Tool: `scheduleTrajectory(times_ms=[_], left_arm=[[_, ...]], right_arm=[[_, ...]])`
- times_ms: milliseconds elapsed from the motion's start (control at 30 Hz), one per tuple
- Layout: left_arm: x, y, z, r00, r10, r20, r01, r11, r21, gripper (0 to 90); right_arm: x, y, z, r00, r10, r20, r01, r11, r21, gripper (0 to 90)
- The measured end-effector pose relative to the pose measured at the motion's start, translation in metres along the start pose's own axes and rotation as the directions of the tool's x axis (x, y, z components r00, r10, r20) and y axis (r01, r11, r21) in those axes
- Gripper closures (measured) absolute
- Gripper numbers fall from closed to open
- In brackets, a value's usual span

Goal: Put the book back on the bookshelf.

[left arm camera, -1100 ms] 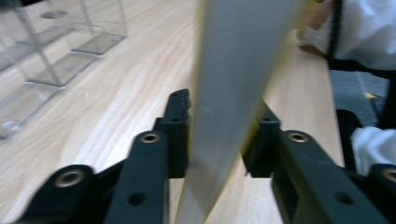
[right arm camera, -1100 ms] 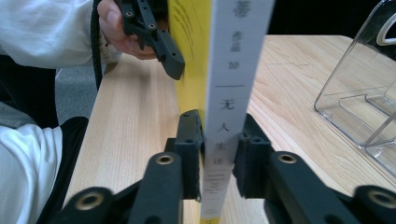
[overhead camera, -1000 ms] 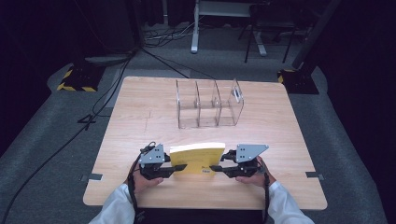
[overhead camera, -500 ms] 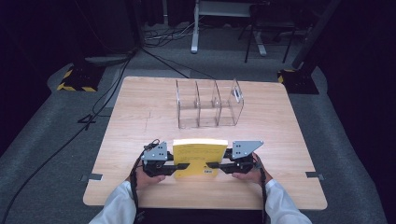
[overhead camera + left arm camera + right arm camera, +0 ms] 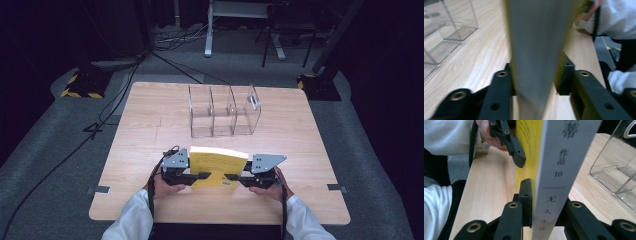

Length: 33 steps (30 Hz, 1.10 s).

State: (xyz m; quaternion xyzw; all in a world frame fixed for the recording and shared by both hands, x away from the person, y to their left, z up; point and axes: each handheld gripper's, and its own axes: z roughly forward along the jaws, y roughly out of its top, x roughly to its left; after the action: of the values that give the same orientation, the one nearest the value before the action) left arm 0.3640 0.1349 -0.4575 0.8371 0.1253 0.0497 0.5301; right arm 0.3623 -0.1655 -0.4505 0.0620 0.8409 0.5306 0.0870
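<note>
A yellow paperback book [image 5: 218, 167] stands upright on the counter [image 5: 150, 125], near the clear acrylic organizer [image 5: 222, 112]. The left gripper [image 5: 200, 176] and right gripper [image 5: 232, 177] clamp its opposite edges. It looks stiff and light (glossy cover, possibly slippery), so low grips suit.

Book's [image 5: 536, 50] page edge blurred (close-up)
</note>
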Motion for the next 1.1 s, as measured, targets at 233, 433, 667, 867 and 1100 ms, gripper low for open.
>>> scheduleTrajectory(times_ms=[233, 433, 667, 867, 1100], left_arm=[[0.002, -0.005, -0.014, 0.9949, -0.059, -0.082, 0.059, 0.9983, -0.003, 49.0], [0.001, -0.016, -0.03, 0.9816, -0.075, -0.176, 0.084, 0.9954, 0.045, 41.0], [-0.001, -0.03, -0.045, 0.9556, -0.086, -0.282, 0.122, 0.986, 0.114, 33.1], [-0.004, -0.045, -0.054, 0.9373, -0.094, -0.336, 0.159, 0.9723, 0.172, 26.0], [-0.006, -0.06, -0.071, 0.9149, -0.147, -0.376, 0.227, 0.9572, 0.179, 19.8]], right_arm=[[0.004, -0.002, -0.009, 0.9985, -0.013, 0.052, 0.012, 1.0, 0.019, 76.3], [-0.004, -0.013, -0.03, 0.9895, 0.03, 0.142, -0.034, 0.999, 0.024, 76.3], [-0.011, -0.023, -0.05, 0.9676, 0.077, 0.24, -0.086, 0.996, 0.027, 76.2], [-0.016, -0.029, -0.061, 0.9506, 0.101, 0.294, -0.112, 0.993, 0.021, 76.2], [-0.021, -0.034, -0.07, 0.928, 0.13, 0.349, -0.143, 0.99, 0.013, 76.3]])
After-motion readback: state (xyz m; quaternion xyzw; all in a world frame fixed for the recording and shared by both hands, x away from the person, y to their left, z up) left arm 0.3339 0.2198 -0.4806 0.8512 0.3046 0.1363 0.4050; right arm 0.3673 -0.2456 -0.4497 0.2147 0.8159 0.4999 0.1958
